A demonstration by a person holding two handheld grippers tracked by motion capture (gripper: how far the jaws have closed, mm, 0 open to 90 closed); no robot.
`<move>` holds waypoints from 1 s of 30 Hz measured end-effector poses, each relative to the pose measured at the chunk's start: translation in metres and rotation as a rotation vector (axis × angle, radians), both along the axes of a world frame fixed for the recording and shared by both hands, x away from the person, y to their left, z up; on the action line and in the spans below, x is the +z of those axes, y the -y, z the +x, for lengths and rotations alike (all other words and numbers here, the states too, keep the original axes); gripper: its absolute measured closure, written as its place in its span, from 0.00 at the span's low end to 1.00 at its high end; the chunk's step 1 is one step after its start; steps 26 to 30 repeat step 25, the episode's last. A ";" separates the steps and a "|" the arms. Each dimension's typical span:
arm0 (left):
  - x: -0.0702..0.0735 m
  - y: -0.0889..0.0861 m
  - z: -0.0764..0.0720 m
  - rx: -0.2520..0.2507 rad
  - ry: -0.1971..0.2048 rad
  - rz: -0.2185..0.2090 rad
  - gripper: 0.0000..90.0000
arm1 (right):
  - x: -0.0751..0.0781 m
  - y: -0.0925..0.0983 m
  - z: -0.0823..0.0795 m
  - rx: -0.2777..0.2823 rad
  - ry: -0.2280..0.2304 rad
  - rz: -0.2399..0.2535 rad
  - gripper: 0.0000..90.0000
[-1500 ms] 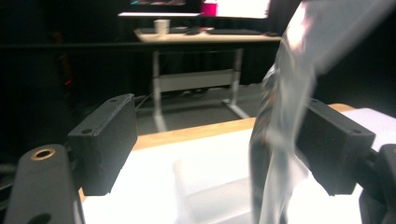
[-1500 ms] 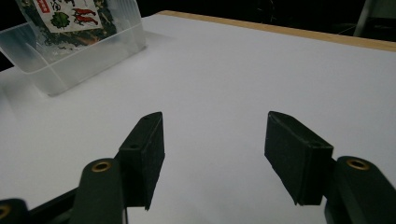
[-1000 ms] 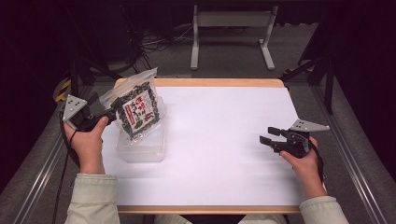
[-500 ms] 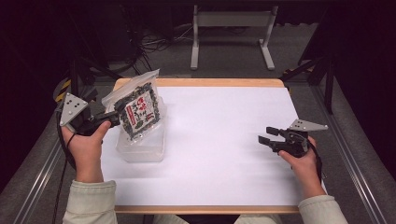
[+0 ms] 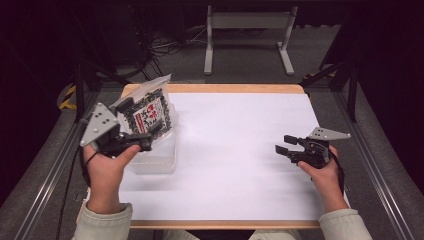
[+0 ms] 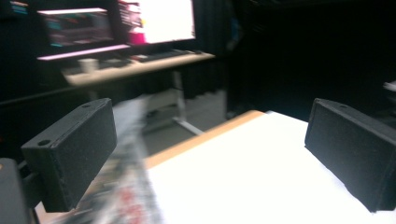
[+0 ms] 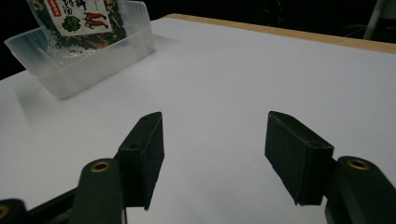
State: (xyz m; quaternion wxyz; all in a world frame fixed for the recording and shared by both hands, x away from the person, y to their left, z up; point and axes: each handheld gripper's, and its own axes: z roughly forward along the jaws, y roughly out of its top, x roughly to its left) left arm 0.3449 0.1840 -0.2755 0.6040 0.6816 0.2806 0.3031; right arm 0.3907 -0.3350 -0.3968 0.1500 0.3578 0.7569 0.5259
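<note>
The snack packet (image 5: 149,114) stands tilted inside the clear plastic container (image 5: 155,161) at the table's left side. The left gripper (image 5: 136,124), jaws just opened, is empty beside the packet. The right gripper (image 5: 283,146) hovers open, well apart.

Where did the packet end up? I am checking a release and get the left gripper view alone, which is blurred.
Observer: The high view shows the packet standing tilted in the clear plastic container on the table.
Operator: Is the left gripper off it?
Observer: Yes. The left gripper has just been opening, nothing sits between its pads, and it hangs beside the packet.
Operator: What about the other hand?
Observer: The right gripper is open above bare white tabletop, well apart from the container.
</note>
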 end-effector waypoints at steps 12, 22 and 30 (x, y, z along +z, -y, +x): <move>-0.042 0.053 0.013 -0.177 -0.119 0.012 0.04 | 0.001 0.006 -0.010 -0.003 0.005 0.003 0.42; -0.144 0.125 0.022 -0.351 -0.327 0.130 0.08 | -0.005 0.009 -0.014 -0.010 0.001 -0.001 0.41; -0.150 0.132 0.021 -0.343 -0.319 0.178 0.08 | -0.005 0.009 -0.014 -0.004 0.005 0.006 0.41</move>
